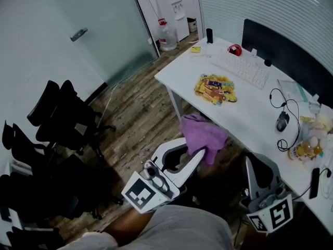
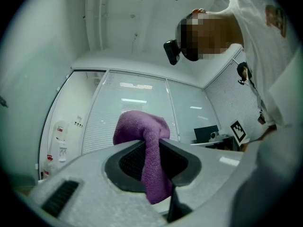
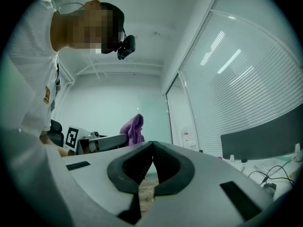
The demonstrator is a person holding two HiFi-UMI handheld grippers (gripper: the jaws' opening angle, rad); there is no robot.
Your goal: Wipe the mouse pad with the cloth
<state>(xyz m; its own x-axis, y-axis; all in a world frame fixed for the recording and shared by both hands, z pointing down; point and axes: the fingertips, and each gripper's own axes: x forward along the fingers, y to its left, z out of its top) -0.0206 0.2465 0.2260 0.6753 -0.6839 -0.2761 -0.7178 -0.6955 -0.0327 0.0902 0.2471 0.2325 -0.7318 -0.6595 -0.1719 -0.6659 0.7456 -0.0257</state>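
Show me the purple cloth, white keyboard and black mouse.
Purple terry cloth (image 1: 204,133): head view, middle of its bunched folds.
White keyboard (image 1: 240,69): head view, centre of the keys.
Black computer mouse (image 1: 282,121): head view, top of its body.

**White desk, black chairs, a water dispenser**

A white desk (image 1: 250,111) carries a white keyboard (image 1: 240,68) near its far edge, in front of a dark monitor (image 1: 291,53). Yellow snack packets (image 1: 215,88) lie heaped towards the left edge. A black wired mouse (image 1: 282,121) sits further right. A small red object (image 1: 234,49) and a black cylinder (image 1: 209,35) stand by the far left corner. Beyond it a water dispenser (image 1: 173,9) has a water jug (image 1: 166,35) beside it. Black office chairs (image 1: 62,119) crowd the wood floor (image 1: 135,113).
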